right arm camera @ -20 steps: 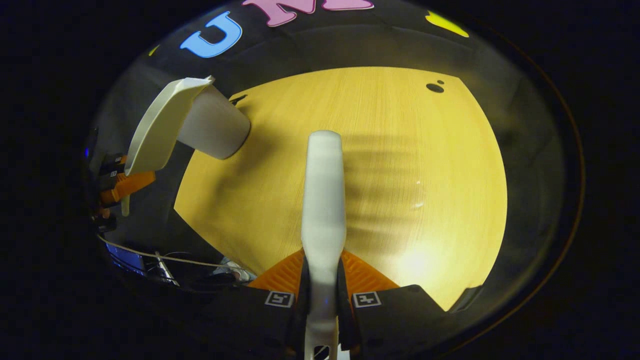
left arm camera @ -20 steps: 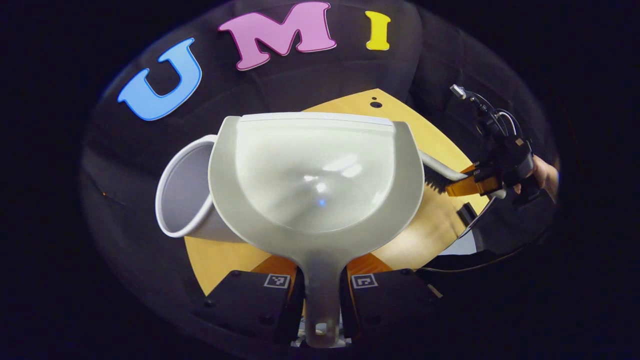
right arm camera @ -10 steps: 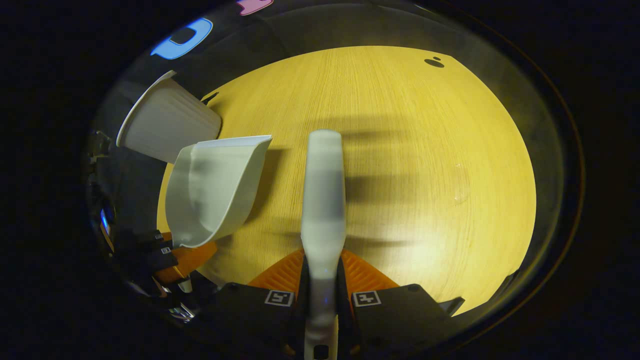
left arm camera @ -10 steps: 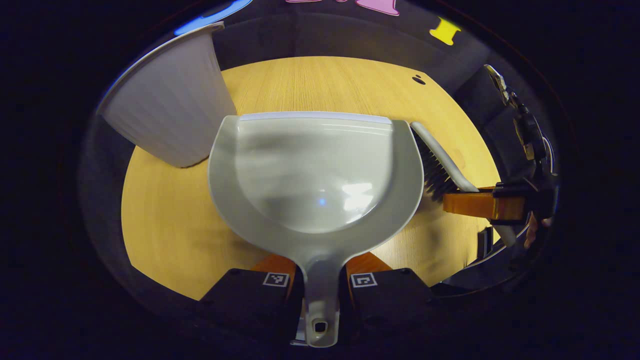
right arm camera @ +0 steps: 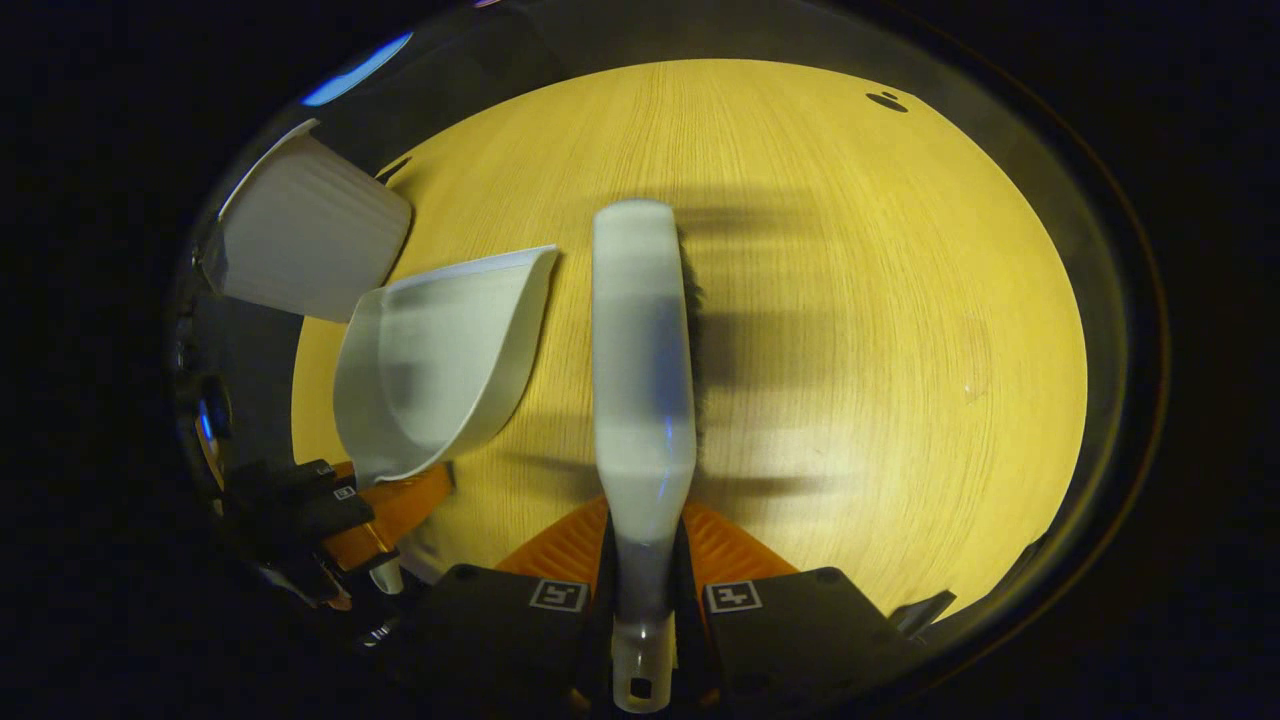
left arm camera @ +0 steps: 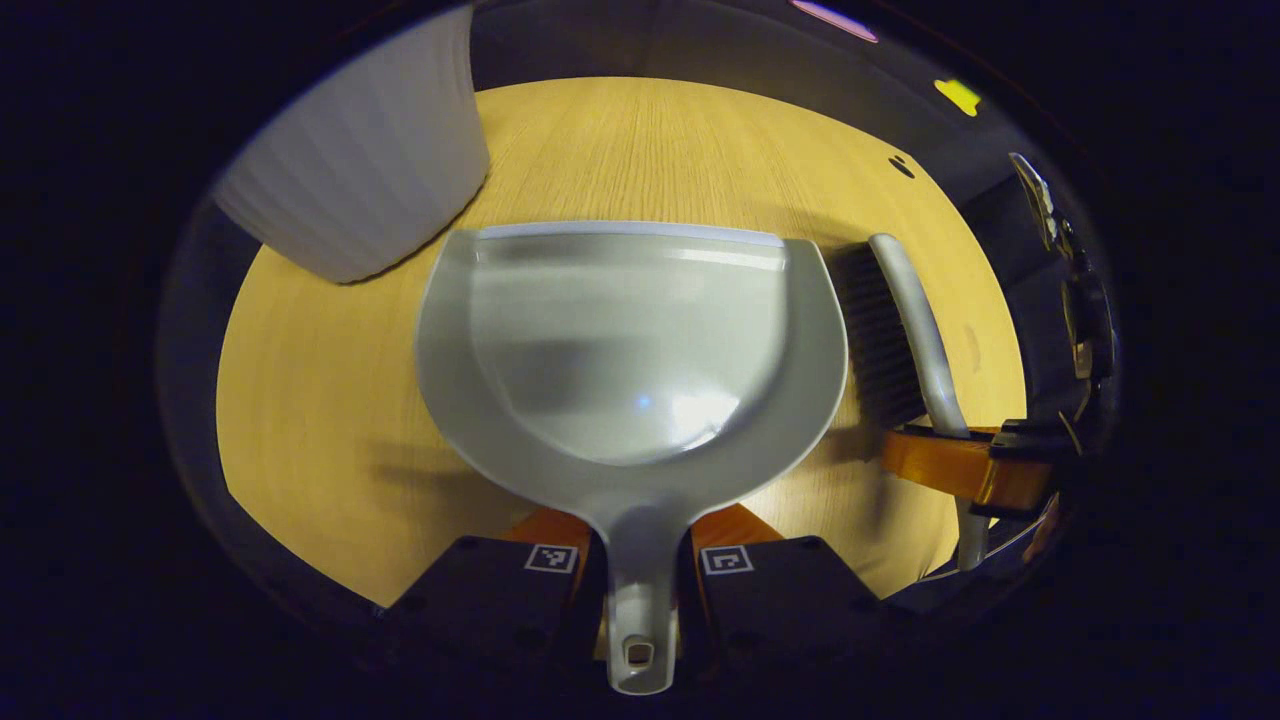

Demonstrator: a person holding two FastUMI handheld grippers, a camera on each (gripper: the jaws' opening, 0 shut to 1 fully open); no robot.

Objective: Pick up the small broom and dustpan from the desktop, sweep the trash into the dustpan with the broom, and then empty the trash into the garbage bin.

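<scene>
Left gripper (left arm camera: 640, 560): fingers pressed on the dustpan (left arm camera: 630, 350) handle, bottom centre of the left gripper view.
Dustpan: frame centre, above the desktop (left arm camera: 330, 400).
Right gripper (right arm camera: 640, 590): pinched the broom (right arm camera: 640, 350) handle, bottom centre of the right gripper view.
Broom: just right of the dustpan, bristles facing it.
Garbage bin (left arm camera: 360, 170): upper left of the frame.

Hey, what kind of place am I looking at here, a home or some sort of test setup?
Likely a staged test booth: a bare wooden desktop against black cloth, with just a ribbed white bin, a dustpan and a small broom.
</scene>
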